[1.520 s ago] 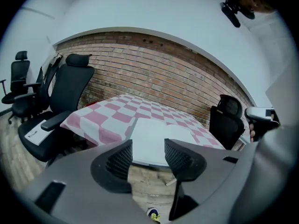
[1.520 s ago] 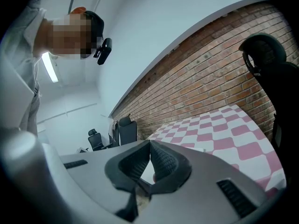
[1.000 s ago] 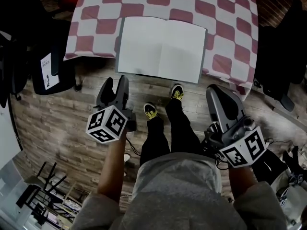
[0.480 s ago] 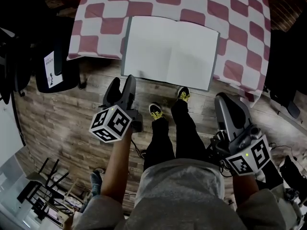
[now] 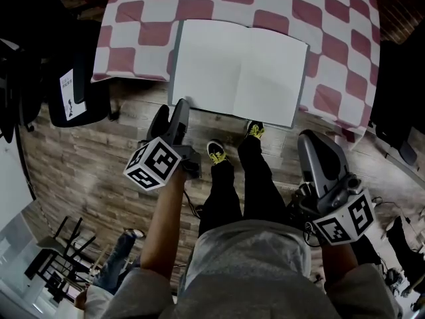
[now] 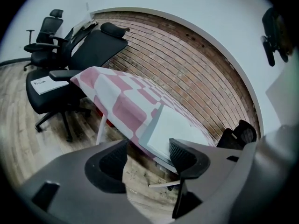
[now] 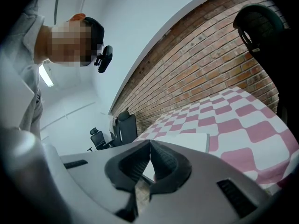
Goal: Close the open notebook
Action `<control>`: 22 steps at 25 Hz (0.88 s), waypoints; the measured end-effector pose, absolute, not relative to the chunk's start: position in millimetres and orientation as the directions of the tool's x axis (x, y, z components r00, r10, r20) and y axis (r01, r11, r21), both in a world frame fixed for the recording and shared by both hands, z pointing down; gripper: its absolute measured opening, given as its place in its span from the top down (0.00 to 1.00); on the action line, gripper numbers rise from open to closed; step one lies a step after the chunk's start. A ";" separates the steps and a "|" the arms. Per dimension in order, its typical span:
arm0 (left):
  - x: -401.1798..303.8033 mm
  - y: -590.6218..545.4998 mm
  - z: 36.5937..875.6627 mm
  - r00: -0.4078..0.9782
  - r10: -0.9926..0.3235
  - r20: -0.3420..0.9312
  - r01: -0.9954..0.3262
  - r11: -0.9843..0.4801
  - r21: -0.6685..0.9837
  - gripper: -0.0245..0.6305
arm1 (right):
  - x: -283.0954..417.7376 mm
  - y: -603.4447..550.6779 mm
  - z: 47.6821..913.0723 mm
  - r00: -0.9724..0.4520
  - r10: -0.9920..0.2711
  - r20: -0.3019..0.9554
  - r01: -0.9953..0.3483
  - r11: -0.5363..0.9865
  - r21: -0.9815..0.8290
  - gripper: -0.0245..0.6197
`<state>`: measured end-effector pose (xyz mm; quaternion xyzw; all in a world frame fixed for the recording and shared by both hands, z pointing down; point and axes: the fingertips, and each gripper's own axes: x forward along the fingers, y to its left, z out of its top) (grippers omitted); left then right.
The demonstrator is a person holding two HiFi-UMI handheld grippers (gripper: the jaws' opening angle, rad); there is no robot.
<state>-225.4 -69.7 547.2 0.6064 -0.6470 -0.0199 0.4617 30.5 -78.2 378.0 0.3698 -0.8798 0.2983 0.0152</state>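
The open notebook (image 5: pixel 239 72) lies flat with blank white pages on the red-and-white checkered table (image 5: pixel 133 45), close to its near edge. My left gripper (image 5: pixel 170 113) hangs just before the notebook's near left corner, apart from it; its jaws are opening and nothing is between them. In the left gripper view the notebook (image 6: pixel 180 125) shows past the parted jaws of that gripper (image 6: pixel 148 157). My right gripper (image 5: pixel 311 139) is lower right of the notebook, off the table, shut and empty. The right gripper view has its jaws (image 7: pixel 150 148) meeting, with the notebook (image 7: pixel 194 141) behind.
A black office chair (image 5: pixel 73 92) with a booklet (image 5: pixel 66 93) on its seat stands left of the table. More dark chairs (image 5: pixel 398 78) are on the right. My legs and shoes (image 5: pixel 214 153) are on the wood floor below the table edge. Another person (image 5: pixel 113 271) is at lower left.
My left gripper has moved toward the table edge by the notebook's near left corner, and its jaws have spread wider. The right gripper has hardly shifted.
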 end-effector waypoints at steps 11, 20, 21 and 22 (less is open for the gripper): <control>-214.5 -77.0 553.8 0.245 -0.815 0.524 -0.670 0.248 0.700 0.55 | 27.6 -76.3 374.4 -0.727 -0.645 0.236 -0.656 0.551 -0.515 0.92; -212.2 -88.8 540.5 0.250 -0.837 0.488 -0.653 0.226 0.723 0.66 | 30.5 -76.5 367.7 -0.721 -0.655 0.226 -0.660 0.552 -0.510 0.92; -212.6 -88.2 539.8 0.246 -0.838 0.487 -0.653 0.228 0.723 0.68 | 31.6 -76.7 366.2 -0.720 -0.657 0.223 -0.661 0.551 -0.509 0.92; -213.2 -87.6 538.9 0.243 -0.839 0.487 -0.654 0.229 0.721 0.70 | 32.5 -76.6 364.4 -0.719 -0.659 0.220 -0.661 0.552 -0.508 0.92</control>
